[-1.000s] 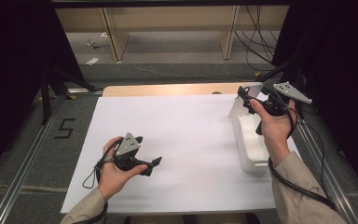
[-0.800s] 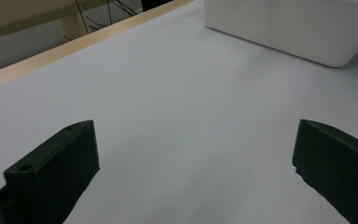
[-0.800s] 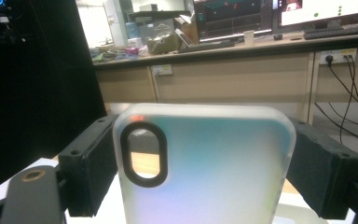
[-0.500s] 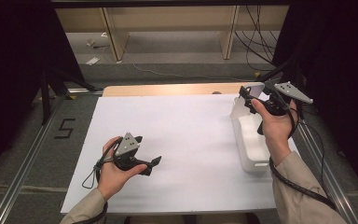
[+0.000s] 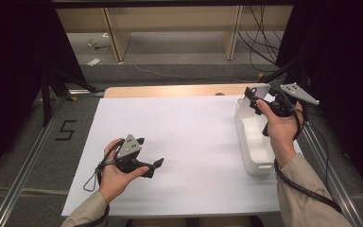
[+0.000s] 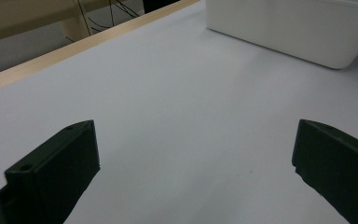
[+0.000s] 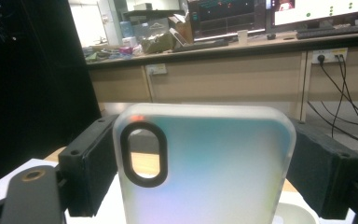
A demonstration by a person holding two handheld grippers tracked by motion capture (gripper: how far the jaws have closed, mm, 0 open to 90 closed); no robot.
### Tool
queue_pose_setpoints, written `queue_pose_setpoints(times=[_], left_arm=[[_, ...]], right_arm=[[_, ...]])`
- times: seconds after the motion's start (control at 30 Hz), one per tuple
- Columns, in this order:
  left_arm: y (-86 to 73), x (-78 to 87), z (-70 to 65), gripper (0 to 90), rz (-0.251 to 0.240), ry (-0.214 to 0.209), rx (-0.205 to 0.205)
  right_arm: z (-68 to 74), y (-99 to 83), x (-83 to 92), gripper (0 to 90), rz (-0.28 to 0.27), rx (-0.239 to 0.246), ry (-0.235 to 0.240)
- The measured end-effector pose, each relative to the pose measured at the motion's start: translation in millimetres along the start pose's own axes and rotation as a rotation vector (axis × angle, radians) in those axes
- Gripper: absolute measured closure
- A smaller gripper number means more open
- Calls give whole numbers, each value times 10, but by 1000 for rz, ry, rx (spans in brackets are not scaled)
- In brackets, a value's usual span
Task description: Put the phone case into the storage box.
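My right gripper (image 5: 256, 97) is held up over the far end of a white bin (image 5: 251, 142) at the table's right side. It is shut on a frosted, translucent phone case (image 5: 261, 89) with a black-rimmed oval camera cut-out. In the right gripper view the phone case (image 7: 214, 177) stands upright with both pads of the right gripper (image 7: 200, 163) pressed on its long edges. Low over the white sheet (image 5: 194, 142) at the front left, my left gripper (image 5: 150, 152) is open. The left gripper view has the left gripper (image 6: 196, 154) wide apart over bare sheet, with the bin (image 6: 298, 28) farther off.
A wooden table edge (image 5: 170, 91) runs along the far side of the sheet. Metal rails (image 5: 23, 175) flank the table, and a "5" (image 5: 66, 130) is marked on the floor at left. Shelf legs (image 5: 115, 38) and cables (image 5: 260, 45) lie beyond.
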State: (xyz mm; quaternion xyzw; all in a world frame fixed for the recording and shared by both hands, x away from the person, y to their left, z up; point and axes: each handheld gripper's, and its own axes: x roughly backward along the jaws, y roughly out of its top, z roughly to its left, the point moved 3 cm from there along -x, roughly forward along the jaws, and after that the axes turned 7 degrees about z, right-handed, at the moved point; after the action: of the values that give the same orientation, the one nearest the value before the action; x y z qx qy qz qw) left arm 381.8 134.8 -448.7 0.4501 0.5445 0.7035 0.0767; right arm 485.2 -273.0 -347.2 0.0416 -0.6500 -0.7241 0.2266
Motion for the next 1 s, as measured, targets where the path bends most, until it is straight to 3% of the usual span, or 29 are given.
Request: queue_pose_setpoints(times=[1.0], left_arm=[[-1, 3, 10, 0, -1, 3, 1]], right_arm=[[-89, -20, -6, 179, 4, -15, -22]])
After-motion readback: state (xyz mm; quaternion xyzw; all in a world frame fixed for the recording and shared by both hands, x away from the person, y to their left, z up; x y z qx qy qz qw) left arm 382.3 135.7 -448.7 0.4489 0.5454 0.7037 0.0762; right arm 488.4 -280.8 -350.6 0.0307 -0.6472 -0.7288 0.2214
